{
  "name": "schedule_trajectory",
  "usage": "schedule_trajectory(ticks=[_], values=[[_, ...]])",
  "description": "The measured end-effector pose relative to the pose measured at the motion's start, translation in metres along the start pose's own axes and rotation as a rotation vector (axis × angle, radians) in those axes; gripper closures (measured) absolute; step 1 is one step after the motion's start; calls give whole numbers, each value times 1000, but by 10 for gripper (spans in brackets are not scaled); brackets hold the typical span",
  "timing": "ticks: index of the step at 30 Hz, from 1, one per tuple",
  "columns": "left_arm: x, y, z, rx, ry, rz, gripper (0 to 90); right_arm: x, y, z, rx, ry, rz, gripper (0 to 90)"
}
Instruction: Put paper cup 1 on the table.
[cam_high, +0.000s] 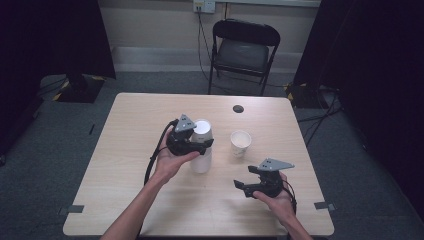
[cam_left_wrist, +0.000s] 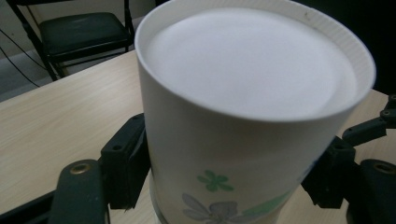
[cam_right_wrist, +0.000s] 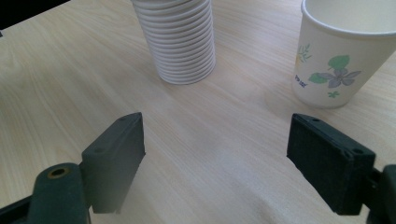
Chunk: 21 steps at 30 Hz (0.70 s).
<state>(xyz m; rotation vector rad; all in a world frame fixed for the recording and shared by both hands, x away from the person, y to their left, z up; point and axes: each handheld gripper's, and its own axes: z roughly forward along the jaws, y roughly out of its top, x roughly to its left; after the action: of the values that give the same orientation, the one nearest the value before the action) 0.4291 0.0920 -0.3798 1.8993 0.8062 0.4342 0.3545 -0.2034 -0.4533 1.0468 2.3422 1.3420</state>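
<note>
Left gripper (cam_left_wrist: 229, 163) pinching the top cup (cam_left_wrist: 243, 93), one jaw against each side, just below its upturned base, atop the inverted stack (cam_right_wrist: 180, 42) at mid-table. Likely to crush the thin paper wall under a harder squeeze. Apt to drag up two nested cups if wedged tight, or to tip the whole stack on a skewed pull. Right gripper (cam_right_wrist: 215, 154) spread wide and empty, low over the table (cam_high: 130, 150), too far off to steady anything. Upright cup (cam_right_wrist: 334, 60) near the stack, easy to knock.

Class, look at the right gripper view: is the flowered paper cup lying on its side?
No, the flowered paper cup stands upright, mouth up, on the table.
</note>
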Motion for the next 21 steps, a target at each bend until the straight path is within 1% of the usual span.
schedule_trajectory(ticks=[1,2,3,4,6,7,11,12,14,16,18,21], values=[[0,1,-1,-7,-6,-17,281,0,0,0,1,1,-1,188],[1,2,-2,-16,-9,-18,282,0,0,0,2,1,-1,188],[1,3,-3,-16,-5,-1,283,1,0,1,2,2,-1,187],[0,4,-4,-23,-1,0,283,1,1,1,-1,4,-3,188],[0,7,-7,-46,-9,-14,284,2,1,1,-1,6,-7,188],[-1,9,-8,-55,-5,2,284,2,1,1,0,7,-7,188],[-2,12,-10,-67,-2,9,290,2,1,0,-4,5,-7,188],[-2,13,-11,-74,3,17,292,2,1,0,-3,5,-5,188],[-2,13,-12,-82,-1,5,293,2,1,0,-6,5,-4,188],[-2,14,-13,-91,2,11,295,1,1,0,-7,4,-4,189],[-1,16,-16,-109,2,-1,295,1,1,0,-5,4,-5,189],[1,18,-20,-115,0,-12,296,2,1,1,-5,7,-8,190]])
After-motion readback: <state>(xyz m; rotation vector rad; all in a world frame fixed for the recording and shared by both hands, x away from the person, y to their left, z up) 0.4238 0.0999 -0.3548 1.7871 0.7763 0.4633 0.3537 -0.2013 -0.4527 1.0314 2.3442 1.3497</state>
